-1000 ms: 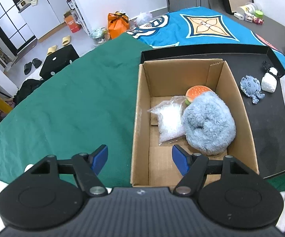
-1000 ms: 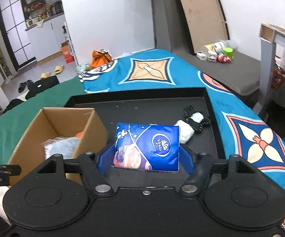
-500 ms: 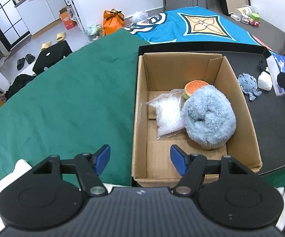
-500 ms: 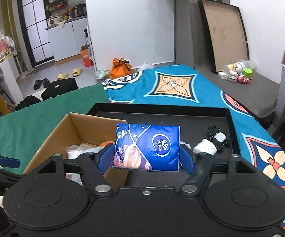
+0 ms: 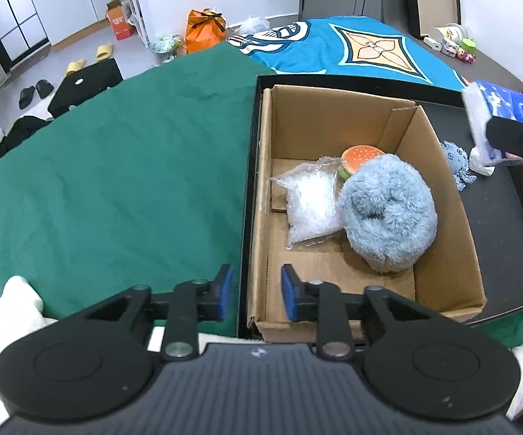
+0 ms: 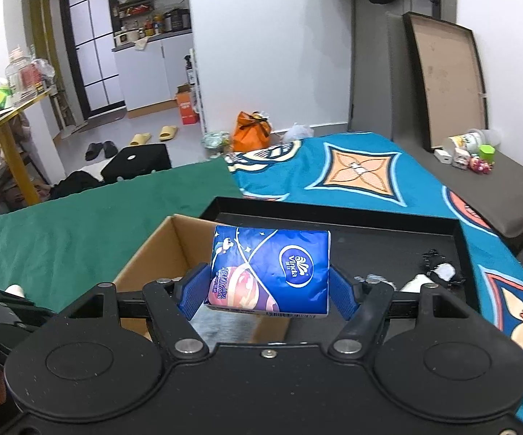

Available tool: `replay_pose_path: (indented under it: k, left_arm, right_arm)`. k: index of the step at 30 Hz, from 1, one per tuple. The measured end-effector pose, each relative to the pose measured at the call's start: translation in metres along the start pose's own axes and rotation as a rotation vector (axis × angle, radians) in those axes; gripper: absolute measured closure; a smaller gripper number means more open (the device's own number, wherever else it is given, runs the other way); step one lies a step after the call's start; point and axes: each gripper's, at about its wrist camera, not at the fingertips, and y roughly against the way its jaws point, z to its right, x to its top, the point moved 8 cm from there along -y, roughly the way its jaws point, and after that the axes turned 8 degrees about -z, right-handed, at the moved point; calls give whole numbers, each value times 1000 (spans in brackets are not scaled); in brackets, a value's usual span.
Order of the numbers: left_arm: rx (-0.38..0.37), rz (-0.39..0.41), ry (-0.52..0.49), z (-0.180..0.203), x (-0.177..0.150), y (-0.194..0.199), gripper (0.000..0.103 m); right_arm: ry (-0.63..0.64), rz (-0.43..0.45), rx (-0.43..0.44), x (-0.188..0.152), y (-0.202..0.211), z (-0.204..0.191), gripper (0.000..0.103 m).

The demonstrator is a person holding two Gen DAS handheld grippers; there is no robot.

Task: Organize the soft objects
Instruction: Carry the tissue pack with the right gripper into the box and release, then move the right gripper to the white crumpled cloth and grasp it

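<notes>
A cardboard box point(image 5: 439, 188) stands in a black tray point(image 5: 504, 224). It holds a fluffy blue plush point(image 5: 388, 210), a burger toy point(image 5: 361, 156) and a clear bag of white filling point(image 5: 310, 203). My left gripper point(image 5: 256, 291) straddles the box's near left wall; its jaws are closing and the pads stand clear of the wall. My right gripper point(image 6: 267, 288) is shut on a blue tissue pack point(image 6: 272, 268) and holds it above the box's right wall point(image 6: 153, 253). The left wrist view shows that tissue pack point(image 5: 493, 108) at the right.
A small blue octopus toy point(image 5: 455, 159) and a white soft piece point(image 5: 478, 161) lie on the tray right of the box. A black-and-white item point(image 6: 440, 272) lies further back. Green cloth point(image 5: 116, 181) covers the surface to the left, patterned blue cloth point(image 6: 363, 166) lies behind.
The left gripper's jaws have narrowed sharply around the box's left wall. The right gripper has carried the tissue pack left, from over the tray to over the box's edge.
</notes>
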Motion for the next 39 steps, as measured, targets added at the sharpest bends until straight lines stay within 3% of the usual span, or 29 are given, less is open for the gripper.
replay_pose_path:
  k: [6, 14, 18, 39]
  left_arm:
    - [-29, -2, 13, -3, -2, -4, 94]
    - [-69, 5, 39, -10, -4, -6, 95]
    - [-86, 4, 54, -13, -4, -6, 95]
    - [-85, 7, 53, -14, -4, 0, 93]
  right_arm:
    - [26, -16, 30, 3, -7, -22, 35]
    - [17, -49, 103, 10, -13, -50, 33]
    - [-41, -134, 182, 5, -21, -60, 15]
    - [-56, -152, 76, -12, -9, -21, 15]
